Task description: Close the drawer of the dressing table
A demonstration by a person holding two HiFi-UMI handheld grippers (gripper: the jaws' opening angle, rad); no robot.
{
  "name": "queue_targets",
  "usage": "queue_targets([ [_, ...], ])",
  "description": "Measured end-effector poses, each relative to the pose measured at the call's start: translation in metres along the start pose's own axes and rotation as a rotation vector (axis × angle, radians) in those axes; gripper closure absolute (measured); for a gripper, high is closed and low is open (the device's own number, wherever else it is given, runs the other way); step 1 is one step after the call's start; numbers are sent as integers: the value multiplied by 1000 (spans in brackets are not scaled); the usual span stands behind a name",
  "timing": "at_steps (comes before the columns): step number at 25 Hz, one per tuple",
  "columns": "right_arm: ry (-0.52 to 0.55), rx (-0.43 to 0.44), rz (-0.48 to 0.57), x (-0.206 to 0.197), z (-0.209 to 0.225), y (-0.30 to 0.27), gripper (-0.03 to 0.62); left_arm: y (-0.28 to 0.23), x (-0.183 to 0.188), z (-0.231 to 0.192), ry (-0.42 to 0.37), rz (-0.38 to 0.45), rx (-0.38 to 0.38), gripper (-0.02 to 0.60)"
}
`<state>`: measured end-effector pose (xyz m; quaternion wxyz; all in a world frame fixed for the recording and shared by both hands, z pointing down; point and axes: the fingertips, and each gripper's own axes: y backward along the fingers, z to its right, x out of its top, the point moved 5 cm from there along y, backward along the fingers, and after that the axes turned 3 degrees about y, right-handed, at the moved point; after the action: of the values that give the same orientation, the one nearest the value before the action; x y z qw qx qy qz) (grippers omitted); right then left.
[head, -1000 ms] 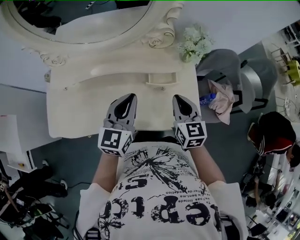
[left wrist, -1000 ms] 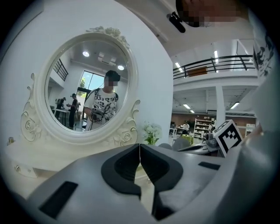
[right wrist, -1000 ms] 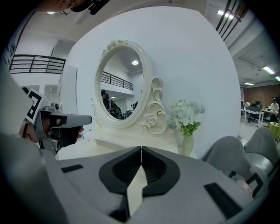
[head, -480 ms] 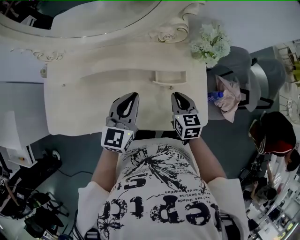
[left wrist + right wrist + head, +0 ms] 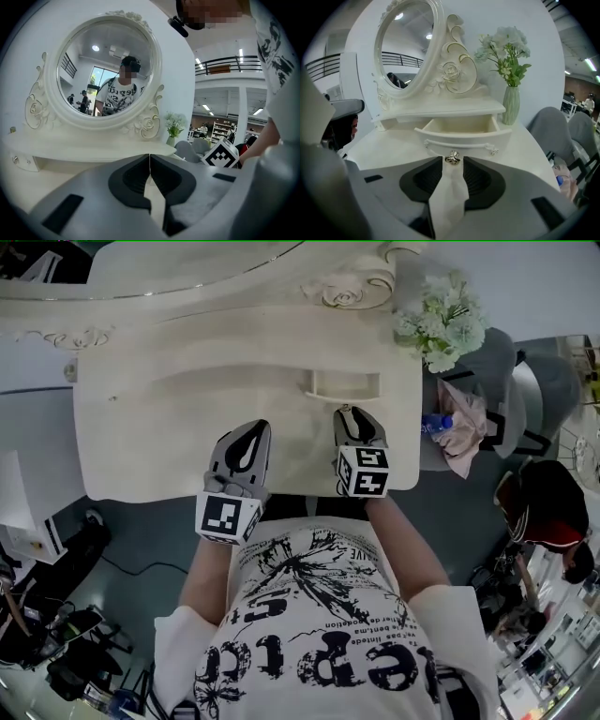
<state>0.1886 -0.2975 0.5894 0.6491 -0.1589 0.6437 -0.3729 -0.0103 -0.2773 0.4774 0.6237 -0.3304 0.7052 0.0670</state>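
The cream dressing table [image 5: 141,446] has a small drawer [image 5: 342,385] under its shelf, pulled out and showing empty in the right gripper view [image 5: 461,125]. Its metal knob [image 5: 452,158] sits right at the gap between my right gripper's [image 5: 453,162] tips. The jaws have just been opening and now stand a little apart, not pressing on the knob. In the head view the right gripper [image 5: 350,414] points at the drawer front. My left gripper [image 5: 257,429] hovers over the tabletop to its left, jaws shut together [image 5: 149,158] on nothing.
An oval mirror [image 5: 105,70] in a carved frame rises behind the shelf. A vase of pale flowers [image 5: 511,105] stands on the table's right end. Right of the table is a grey chair [image 5: 487,381] with a cloth and bottle; a person [image 5: 539,512] is beyond it.
Both grippers have sunk toward the tabletop. The right gripper has come closer to the drawer front, its tips now at the knob. The drawer stays pulled out.
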Motion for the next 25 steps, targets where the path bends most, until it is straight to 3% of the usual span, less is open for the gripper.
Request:
queue_targets([
  [4,-20,-43,-31,-2,-1,-7,462,-1,-3,0,27,8,-11,561],
  [25,-39,-24,-66,15,7,-27,488,-13,0,-8,41,2,-20,561],
])
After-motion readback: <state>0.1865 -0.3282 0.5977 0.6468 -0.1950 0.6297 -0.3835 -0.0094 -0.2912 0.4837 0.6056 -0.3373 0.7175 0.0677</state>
